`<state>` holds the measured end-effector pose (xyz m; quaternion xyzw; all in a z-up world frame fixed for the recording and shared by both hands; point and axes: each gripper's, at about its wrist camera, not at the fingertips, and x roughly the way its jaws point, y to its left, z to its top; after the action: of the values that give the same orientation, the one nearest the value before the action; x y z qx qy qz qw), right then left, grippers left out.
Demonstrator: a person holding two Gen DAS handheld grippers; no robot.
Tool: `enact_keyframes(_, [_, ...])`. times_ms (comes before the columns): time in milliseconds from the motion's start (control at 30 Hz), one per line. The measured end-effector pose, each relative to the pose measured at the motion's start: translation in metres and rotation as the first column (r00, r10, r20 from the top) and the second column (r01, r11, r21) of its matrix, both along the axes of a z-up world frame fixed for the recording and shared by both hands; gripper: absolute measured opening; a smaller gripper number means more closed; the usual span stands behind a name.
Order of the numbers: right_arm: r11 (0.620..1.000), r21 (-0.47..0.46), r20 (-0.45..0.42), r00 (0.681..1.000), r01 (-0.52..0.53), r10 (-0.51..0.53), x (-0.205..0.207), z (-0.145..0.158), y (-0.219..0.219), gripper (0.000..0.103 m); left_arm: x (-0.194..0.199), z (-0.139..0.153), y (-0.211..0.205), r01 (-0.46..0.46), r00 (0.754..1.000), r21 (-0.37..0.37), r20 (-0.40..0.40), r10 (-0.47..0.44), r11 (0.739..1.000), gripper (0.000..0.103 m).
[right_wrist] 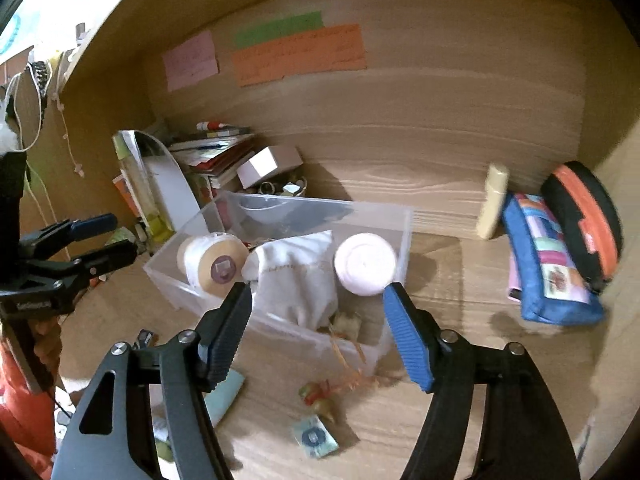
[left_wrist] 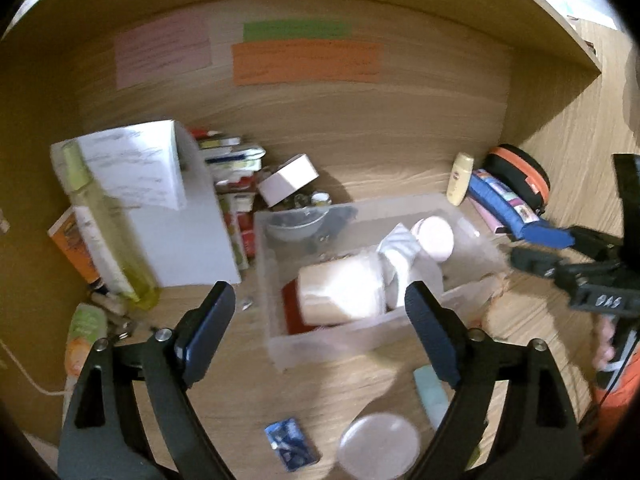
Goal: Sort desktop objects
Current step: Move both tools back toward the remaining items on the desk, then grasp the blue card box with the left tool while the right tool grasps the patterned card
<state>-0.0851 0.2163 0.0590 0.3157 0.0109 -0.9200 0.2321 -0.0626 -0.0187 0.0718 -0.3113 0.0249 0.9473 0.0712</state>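
Observation:
A clear plastic bin (left_wrist: 276, 344) (right_wrist: 400, 216) stands on the wooden desk and holds a cream roll (left_wrist: 340, 294) (right_wrist: 212, 258), a white cloth pouch (left_wrist: 396, 252) (right_wrist: 296, 276) and a pink-white round jar (left_wrist: 436, 236) (right_wrist: 366, 262). My left gripper (left_wrist: 320, 316) is open and empty above the bin's near side. My right gripper (right_wrist: 318, 312) is open and empty over the bin's front; it also shows in the left wrist view (left_wrist: 540, 248). The left gripper also shows at the left of the right wrist view (right_wrist: 108, 236).
A yellow-green bottle (left_wrist: 108, 232), white folder (left_wrist: 180, 216) and stacked books (right_wrist: 216, 152) stand left. A blue pencil case (right_wrist: 548, 264), orange-black case (right_wrist: 584, 216) and cream tube (right_wrist: 494, 200) lie right. A white lid (left_wrist: 380, 444), blue packet (left_wrist: 290, 442) and small toy (right_wrist: 320, 396) lie in front.

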Motion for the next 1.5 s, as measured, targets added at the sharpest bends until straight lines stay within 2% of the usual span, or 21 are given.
enact_keyframes(267, [0.998,0.049,0.006,0.999,0.033,-0.034,0.025,-0.006,0.020,0.069,0.017,-0.025,-0.029,-0.045,0.995,-0.019,0.086,0.046,0.999,0.088])
enact_keyframes(467, [0.995,0.091,0.083,0.995,0.044,-0.052,0.027,-0.033,0.026,0.070,0.029,-0.055,-0.044,-0.084,0.982,-0.066,0.167,0.094,0.994,0.088])
enact_keyframes(667, [0.987,0.158,0.196,0.981,-0.023,-0.009,0.025,-0.069,0.014,0.070,0.027,-0.083,-0.053,-0.092,0.954,-0.021,0.286,0.094,0.996,0.088])
enact_keyframes(767, [0.984,0.164,0.221,0.975,-0.063,0.025,0.026,-0.078,0.005,0.069,0.024,-0.093,-0.053,-0.091,0.941,-0.004,0.326,0.088,0.996,0.085])
enact_keyframes(800, [0.983,0.168,0.230,0.972,-0.078,0.038,0.025,-0.080,0.002,0.068,0.022,-0.095,-0.054,-0.090,0.937,0.006,0.339,0.083,0.996,0.082])
enact_keyframes(833, [0.980,0.177,0.229,0.972,-0.089,0.047,0.026,-0.081,-0.001,0.063,0.021,-0.098,-0.055,-0.091,0.931,0.016,0.356,0.080,0.996,0.075])
enact_keyframes(867, [0.977,0.187,0.229,0.972,-0.100,0.055,0.027,-0.082,-0.004,0.058,0.019,-0.100,-0.055,-0.091,0.926,0.023,0.368,0.077,0.996,0.073])
enact_keyframes(1000, [0.963,0.225,0.235,0.968,-0.147,0.092,0.029,-0.087,-0.016,0.048,0.015,-0.105,-0.053,-0.090,0.917,0.052,0.393,0.062,0.995,0.073])
enact_keyframes(1200, [0.957,0.251,0.224,0.971,-0.147,0.090,0.027,-0.092,-0.021,0.042,0.015,-0.106,-0.043,-0.051,0.924,0.026,0.381,0.037,0.998,0.070])
enact_keyframes(1233, [0.957,0.251,0.223,0.971,-0.147,0.091,0.027,-0.092,-0.021,0.038,0.016,-0.106,-0.042,-0.048,0.926,0.015,0.376,0.038,0.999,0.069])
enact_keyframes(1300, [0.957,0.250,0.219,0.971,-0.151,0.096,0.028,-0.091,-0.021,0.029,0.018,-0.107,-0.039,-0.046,0.932,-0.020,0.358,0.050,0.999,0.060])
enact_keyframes(1333, [0.956,0.248,0.220,0.970,-0.154,0.100,0.028,-0.091,-0.021,0.022,0.018,-0.107,-0.039,-0.045,0.935,-0.037,0.351,0.055,0.998,0.051])
enact_keyframes(1433, [0.956,0.240,0.222,0.969,-0.165,0.112,0.029,-0.091,-0.021,0.022,0.019,-0.105,-0.039,-0.026,0.938,-0.044,0.346,0.040,0.999,0.032])
enact_keyframes(1500, [0.957,0.237,0.221,0.968,-0.170,0.117,0.030,-0.091,-0.021,0.022,0.020,-0.105,-0.042,-0.022,0.938,-0.035,0.346,0.033,0.999,0.030])
